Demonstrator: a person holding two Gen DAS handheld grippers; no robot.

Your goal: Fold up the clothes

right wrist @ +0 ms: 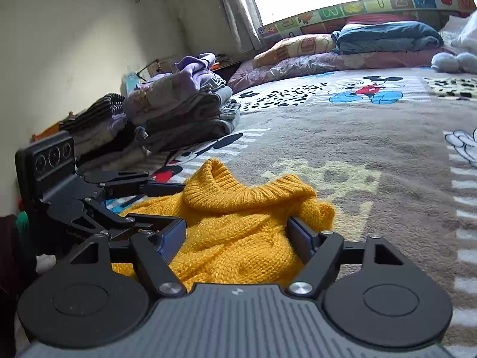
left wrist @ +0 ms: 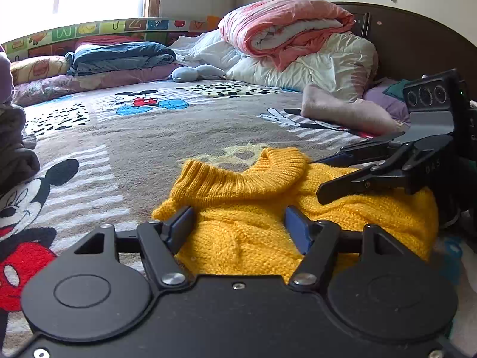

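A yellow knitted sweater (left wrist: 253, 208) lies bunched on the bed, its ribbed collar (left wrist: 247, 176) turned up toward the far side. My left gripper (left wrist: 238, 223) is open, its blue-padded fingers (left wrist: 182, 223) spread over the sweater's near edge. My right gripper (right wrist: 237, 232) is open too, its jaws either side of the sweater (right wrist: 238, 232) from the other end. The right gripper also shows in the left wrist view (left wrist: 351, 176), resting over the sweater's right part. The left gripper shows in the right wrist view (right wrist: 128, 205) at the sweater's left.
The bed has a brown Mickey Mouse blanket (left wrist: 164, 137). A pink-and-white duvet roll (left wrist: 292, 26) and headboard (left wrist: 417, 35) are at the far right, folded blue bedding (left wrist: 122, 56) at the back, a pink garment (left wrist: 342, 110) nearby. A stack of folded clothes (right wrist: 179, 110) sits by the wall.
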